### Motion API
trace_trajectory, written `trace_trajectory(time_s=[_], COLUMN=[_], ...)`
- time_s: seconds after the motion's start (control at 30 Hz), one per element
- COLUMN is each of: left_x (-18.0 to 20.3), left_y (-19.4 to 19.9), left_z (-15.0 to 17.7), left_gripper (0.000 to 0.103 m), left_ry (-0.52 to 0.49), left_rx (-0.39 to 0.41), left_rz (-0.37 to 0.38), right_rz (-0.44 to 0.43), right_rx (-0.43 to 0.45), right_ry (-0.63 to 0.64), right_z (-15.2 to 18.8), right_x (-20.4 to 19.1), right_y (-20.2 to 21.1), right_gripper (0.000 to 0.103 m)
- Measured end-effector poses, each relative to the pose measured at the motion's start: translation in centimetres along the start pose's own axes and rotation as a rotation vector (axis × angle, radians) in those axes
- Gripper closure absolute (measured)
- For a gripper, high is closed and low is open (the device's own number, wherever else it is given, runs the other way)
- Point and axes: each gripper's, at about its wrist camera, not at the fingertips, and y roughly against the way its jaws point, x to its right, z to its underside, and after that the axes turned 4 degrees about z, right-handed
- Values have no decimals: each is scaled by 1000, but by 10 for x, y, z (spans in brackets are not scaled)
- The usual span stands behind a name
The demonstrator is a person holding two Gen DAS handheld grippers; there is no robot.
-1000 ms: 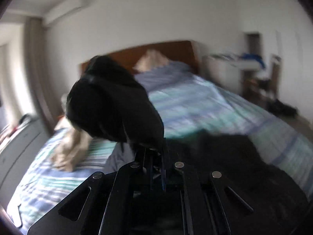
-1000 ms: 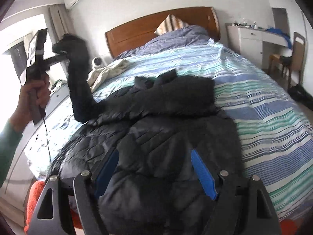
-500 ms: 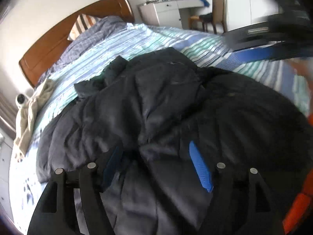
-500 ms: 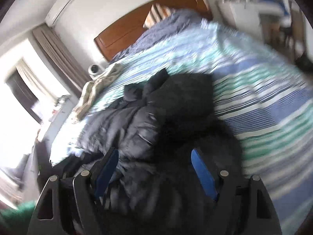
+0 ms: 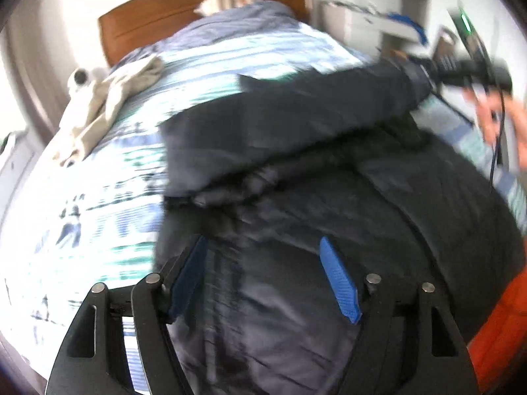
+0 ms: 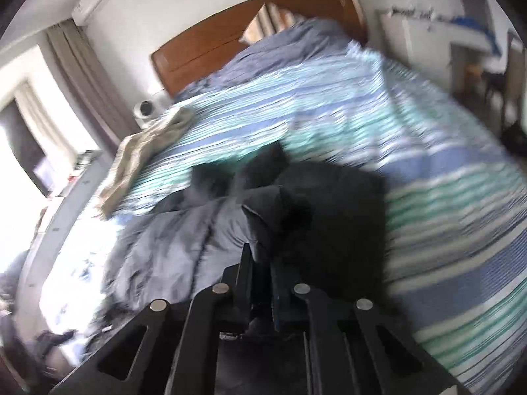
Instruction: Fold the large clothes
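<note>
A large black padded jacket [image 5: 329, 197] lies on the striped bed [image 5: 82, 197]. My left gripper [image 5: 263, 243] hovers low over the jacket's body; its jaws are opening, and the blue pads [image 5: 339, 283] press on nothing. One sleeve [image 5: 329, 105] stretches out to the right, where a hand [image 5: 500, 112] holds my right gripper [image 5: 461, 69]. In the right wrist view, the right gripper [image 6: 260, 263] is shut on dark fabric of the jacket [image 6: 329, 214]. Both views are blurred by motion.
A beige garment [image 5: 108, 98] lies crumpled at the bed's left side, below the wooden headboard [image 5: 184, 16]. A white dresser [image 6: 421, 39] and a chair stand to the right of the bed. Something orange [image 5: 497, 322] shows at the lower right.
My left gripper let go of the raised sleeve, opened and dropped low over the jacket. The right gripper shut on jacket fabric and swung right, drawing a sleeve out.
</note>
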Motion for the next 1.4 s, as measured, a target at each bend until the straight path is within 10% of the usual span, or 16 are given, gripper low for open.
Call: trace_trajectory(time_s=[0.1, 0.17, 0.2, 0.4, 0.67, 1.13, 1.4], left_x=[-22, -35, -44, -52, -51, -57, -100], left_y=[-5, -11, -14, -70, -167, -118, -230], left_z=[-15, -29, -41, -88, -67, -115, -138], left_gripper=[27, 27, 27, 24, 23, 20, 17], left_ry=[75, 117, 143, 115, 149, 194, 442], left_rx=[12, 13, 18, -2, -93, -45, -116], left_rz=[-18, -28, -23, -8, 1, 87, 31], right_rz=[87, 114, 110, 11, -52, -54, -70], right_rx=[-128, -176, -137, 72, -171, -76, -58], right_ry=[43, 86, 100, 205, 189, 153, 140], right_z=[14, 28, 31, 12, 27, 49, 52], right_x=[7, 5, 4, -27, -27, -18, -17], right_y=[-37, -48, -39, 14, -97, -107, -107], right_gripper=[82, 34, 30, 30, 33, 32, 32])
